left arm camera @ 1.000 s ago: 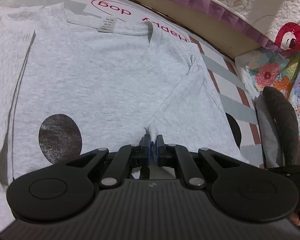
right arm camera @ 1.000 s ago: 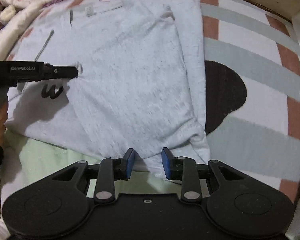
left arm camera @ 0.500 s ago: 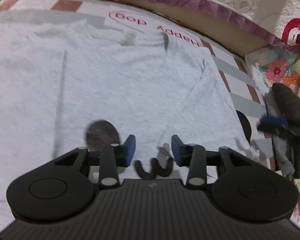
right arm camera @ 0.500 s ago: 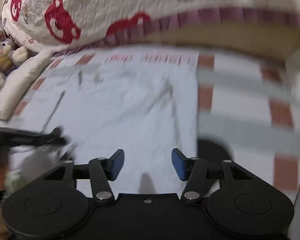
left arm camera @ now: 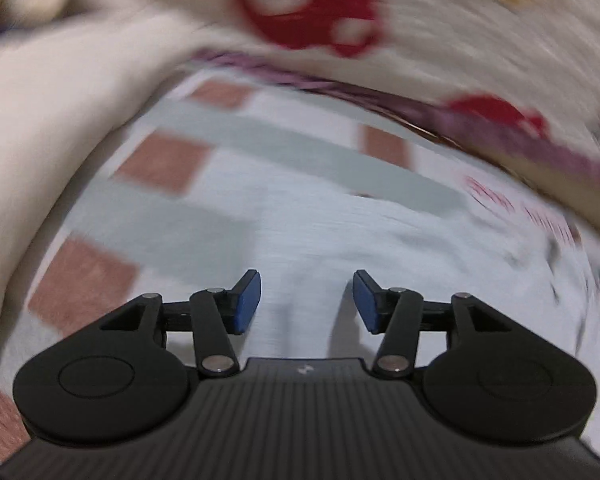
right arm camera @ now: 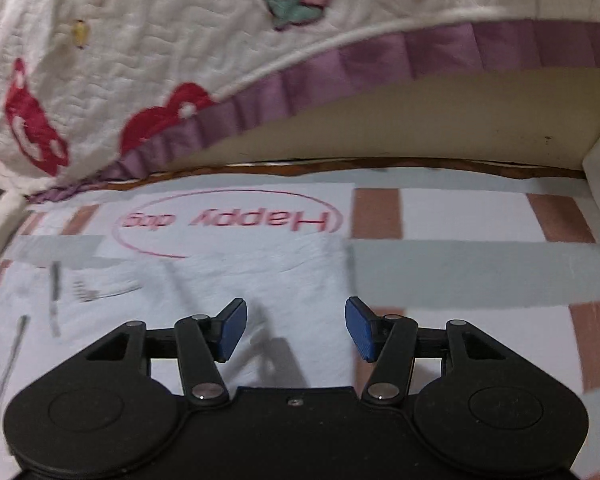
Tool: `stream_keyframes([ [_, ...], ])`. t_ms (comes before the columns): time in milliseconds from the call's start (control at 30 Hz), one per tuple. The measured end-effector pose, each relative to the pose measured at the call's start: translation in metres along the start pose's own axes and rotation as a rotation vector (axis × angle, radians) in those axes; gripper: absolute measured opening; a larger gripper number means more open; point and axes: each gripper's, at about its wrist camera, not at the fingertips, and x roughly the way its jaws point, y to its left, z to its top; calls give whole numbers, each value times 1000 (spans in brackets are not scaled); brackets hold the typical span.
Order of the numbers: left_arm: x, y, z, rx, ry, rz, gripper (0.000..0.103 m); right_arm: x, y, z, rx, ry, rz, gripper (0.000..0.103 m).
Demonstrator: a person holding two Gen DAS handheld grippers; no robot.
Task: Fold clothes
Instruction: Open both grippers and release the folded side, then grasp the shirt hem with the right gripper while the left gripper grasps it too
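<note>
Shirt [right arm camera: 236, 280] beneath right claw [right arm camera: 296, 328]

Shirt [right arm camera: 300, 280]: pale grey matt knit cloth lying on the mat [right arm camera: 480, 272], a smooth printed fabric; above the mat, the quilt [right arm camera: 160, 60] is stitched, puckered cotton with a satin-like purple frill; gripper [right arm camera: 296, 326] bodies are matt black plastic with ribbed blue pads [right arm camera: 360, 330].

My right gripper [right arm camera: 296, 330] hangs with its blue-padded jaws spread wide, nothing between them. Beneath lies a pale grey marl T-shirt [right arm camera: 228, 280], flat, blurred at its left side. It rests on a white mat with brown and grey blocks [right arm camera: 460, 264], red "Happy dog" oval print [right arm camera: 228, 222] just beyond. A cream quilted blanket with purple frill [right arm camera: 180, 52] drapes behind.
</note>
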Motion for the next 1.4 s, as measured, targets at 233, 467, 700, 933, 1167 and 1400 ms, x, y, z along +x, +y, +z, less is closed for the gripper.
stream_keyframes([
  [233, 22, 27, 20, -56, -9, -106, 60, 23, -45, 6, 212, 38, 145, 61],
  [467, 43, 1, 38, 104, -15, -70, 68, 32, -41, 11, 184, 43, 173, 66],
  [700, 59, -2, 57, 135, 8, -85, 71, 60, -10, 32, -24, 60, 125, 44],
  [933, 60, -14, 53, 209, 37, -52, 12, 50, -5, 32, -34, 26, 152, 9],
  [1167, 30, -35, 51, 252, -1, -70, 3, 31, -1, 32, -35, -56, 160, 8],
  [1400, -10, -56, 46, 272, -78, -111, 3, 17, 0, 28, -25, -120, 171, 8],
])
